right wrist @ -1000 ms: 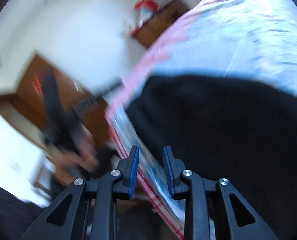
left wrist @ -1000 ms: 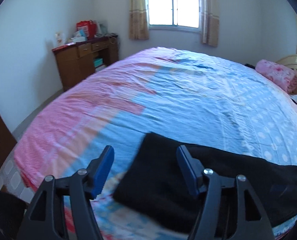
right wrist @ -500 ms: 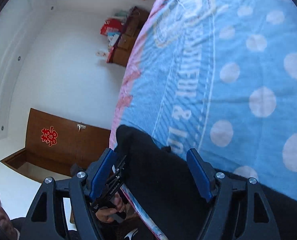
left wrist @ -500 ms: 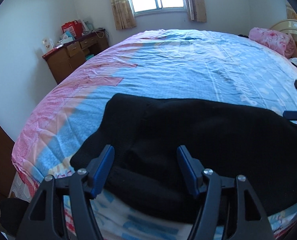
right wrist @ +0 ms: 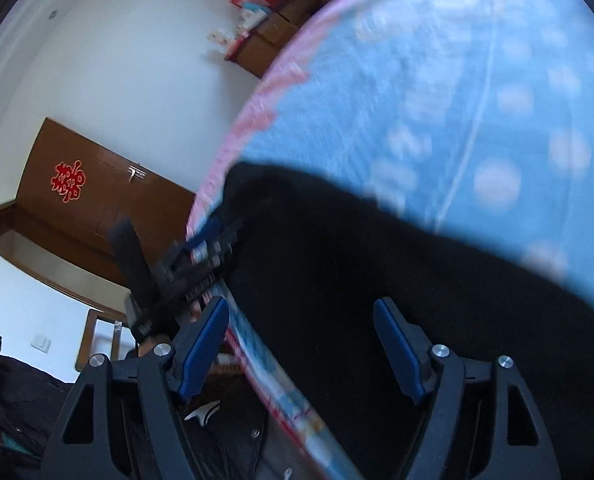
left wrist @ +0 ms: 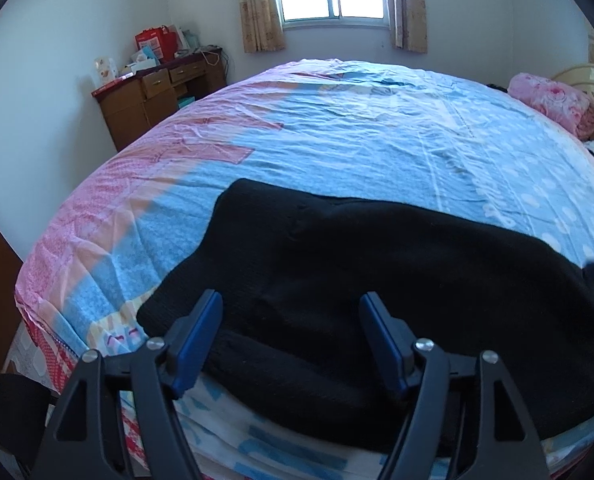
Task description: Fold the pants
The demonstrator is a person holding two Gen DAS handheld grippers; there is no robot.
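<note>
Black pants (left wrist: 377, 264) lie spread along the near edge of the bed (left wrist: 337, 140), folded into a long dark band. My left gripper (left wrist: 291, 298) hovers over their left end; its jaws are opening, the fabric lies under and between the blue fingers (left wrist: 201, 332), and the pads do not press on it. In the blurred right wrist view the pants (right wrist: 357, 260) stretch leftward to the left gripper (right wrist: 201, 248) at the bed's corner. My right gripper (right wrist: 301, 304) stands wide open above the pants' near edge, gripping nothing.
The bed sheet (right wrist: 457, 80) is blue with white dots and pink at the left. A wooden desk (left wrist: 157, 96) with boxes stands by the far wall, and a pink pillow (left wrist: 553, 100) lies at the far right. A brown door (right wrist: 89, 200) is left of the bed.
The right gripper went from nearly shut to wide open and swung across the pants. The left gripper came down over the pants' left end, and its fingers spread slightly.
</note>
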